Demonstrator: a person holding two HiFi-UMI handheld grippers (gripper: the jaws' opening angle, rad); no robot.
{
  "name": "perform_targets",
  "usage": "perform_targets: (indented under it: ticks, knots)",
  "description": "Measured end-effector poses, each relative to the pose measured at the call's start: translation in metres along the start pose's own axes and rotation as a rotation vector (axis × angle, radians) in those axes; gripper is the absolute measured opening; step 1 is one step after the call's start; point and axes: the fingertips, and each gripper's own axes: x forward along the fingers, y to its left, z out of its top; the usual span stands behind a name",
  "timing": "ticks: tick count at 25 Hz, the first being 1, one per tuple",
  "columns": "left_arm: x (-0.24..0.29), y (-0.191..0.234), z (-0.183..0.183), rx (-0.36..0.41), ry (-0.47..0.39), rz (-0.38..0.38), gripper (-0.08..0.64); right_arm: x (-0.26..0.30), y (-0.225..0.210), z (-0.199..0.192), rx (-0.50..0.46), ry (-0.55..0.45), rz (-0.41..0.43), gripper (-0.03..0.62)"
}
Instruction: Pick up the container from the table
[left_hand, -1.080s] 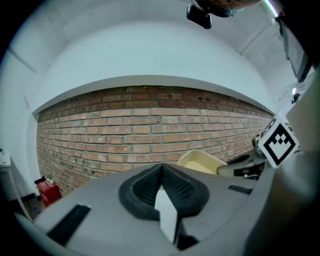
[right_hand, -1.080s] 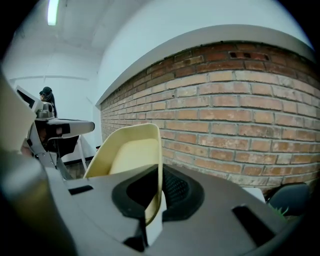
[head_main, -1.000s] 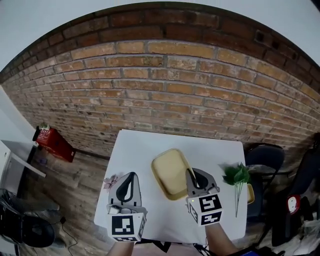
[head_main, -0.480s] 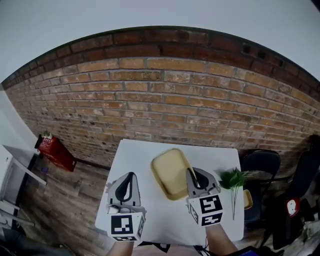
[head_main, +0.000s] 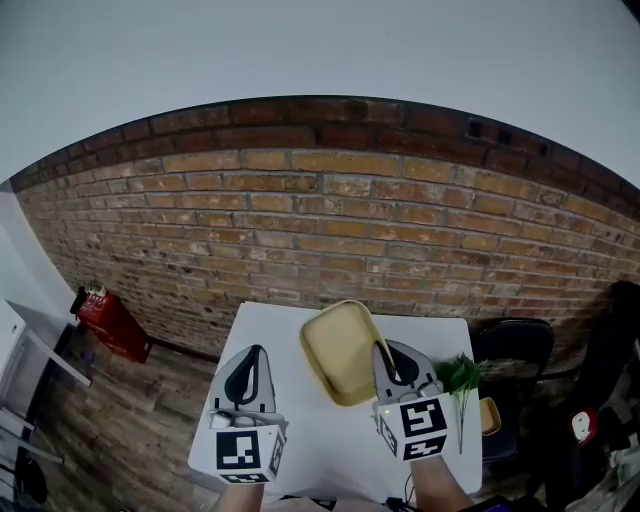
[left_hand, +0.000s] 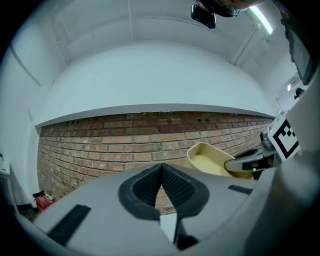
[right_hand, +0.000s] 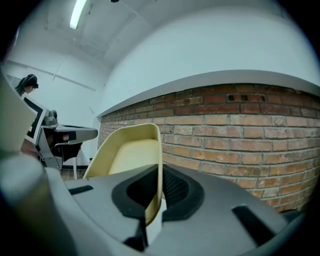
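The right tool (head_main: 393, 355) clamps the yellow container (head_main: 338, 345) by its rim.

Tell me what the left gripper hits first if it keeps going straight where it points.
Probably the red brick wall; the left gripper, jaws shut, aims at it, and the shallow yellow plastic container sits off to its right. The wall's distance is unclear.
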Motion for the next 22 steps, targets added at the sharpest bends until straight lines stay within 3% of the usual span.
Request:
perform_targets:
  ticks: [22]
  knots:
    - [0.007,-0.006,0.056,0.035,-0.126,0.003,0.009,-0.027,-0.014,0.072,-0.068,-0.184,-0.047,0.005]
